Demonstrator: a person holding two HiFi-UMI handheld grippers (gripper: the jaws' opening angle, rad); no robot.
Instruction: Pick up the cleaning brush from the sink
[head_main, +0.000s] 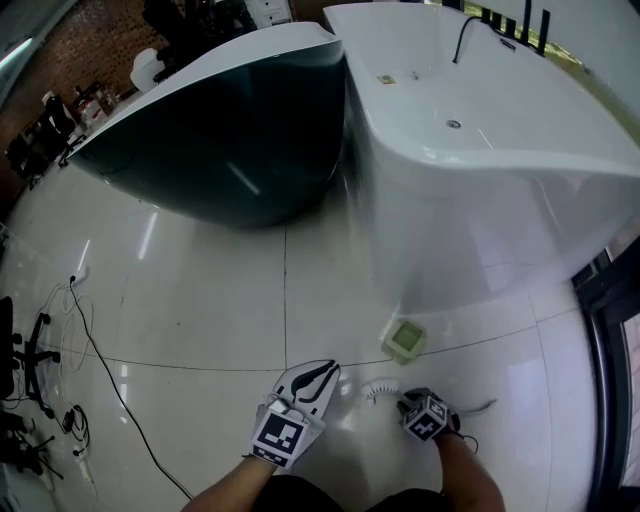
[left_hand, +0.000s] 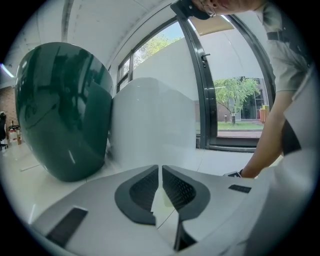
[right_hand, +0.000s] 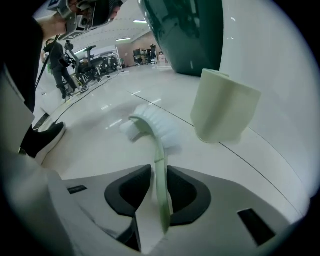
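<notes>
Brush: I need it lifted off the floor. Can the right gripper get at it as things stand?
Probably yes. The brush lies on bare floor, its handle between the right gripper's parted jaws; the holder stands apart, to one side.

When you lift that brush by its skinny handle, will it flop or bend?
Probably not floppy: the cleaning brush has a thin handle that holds its curve between the jaws of the right gripper. It looks like light plastic. The bristly head sits out front, so it might tip down or twist.
</notes>
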